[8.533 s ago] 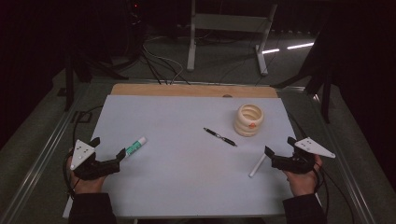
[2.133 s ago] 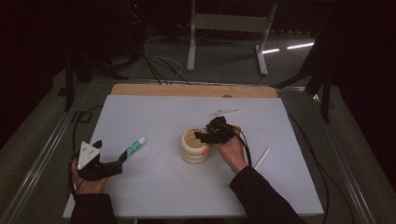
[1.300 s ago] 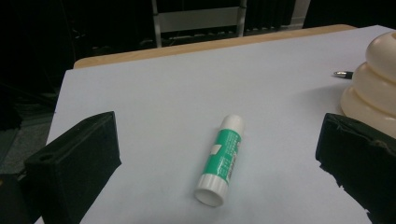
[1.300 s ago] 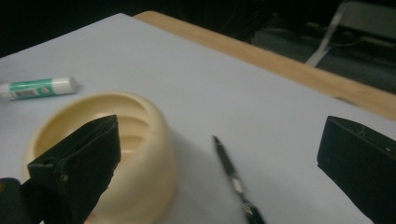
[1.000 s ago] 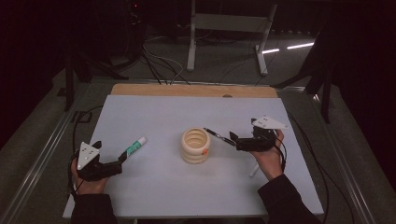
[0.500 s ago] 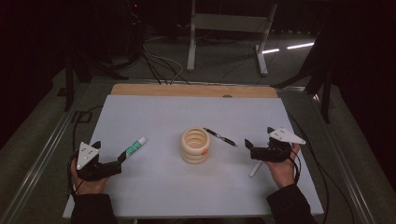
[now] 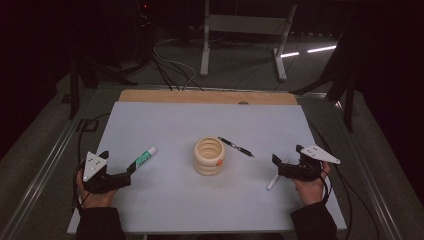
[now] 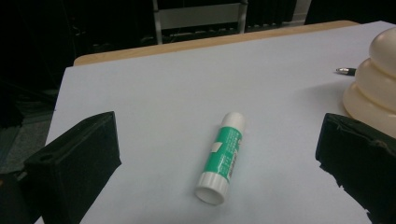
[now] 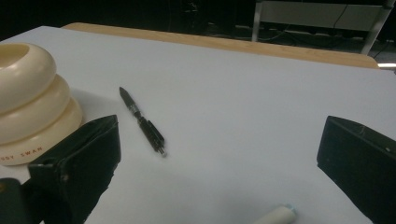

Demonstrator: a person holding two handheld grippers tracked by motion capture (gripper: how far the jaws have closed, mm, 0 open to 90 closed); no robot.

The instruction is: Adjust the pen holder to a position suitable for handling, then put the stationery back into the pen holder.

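I note both sets of jaws spread wide, empty: left gripper (image 7: pixel 131 170) lined up on glue stick (image 8: pixel 222 156), right gripper (image 7: pixel 276 162) beside white pen (image 7: pixel 273 181), ready to grasp.

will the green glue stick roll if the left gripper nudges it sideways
Probably: the green and white cylindrical glue stick lies on its side on the flat white table, so it would roll. It looks rigid, small, likely light. The open left hand-held gripper could straddle it.

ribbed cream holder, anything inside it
The ribbed cream holder stands upright mid-table with its mouth open. In the high view nothing pokes out and the upper inside wall looks bare; its bottom is in shadow and cannot be made out.
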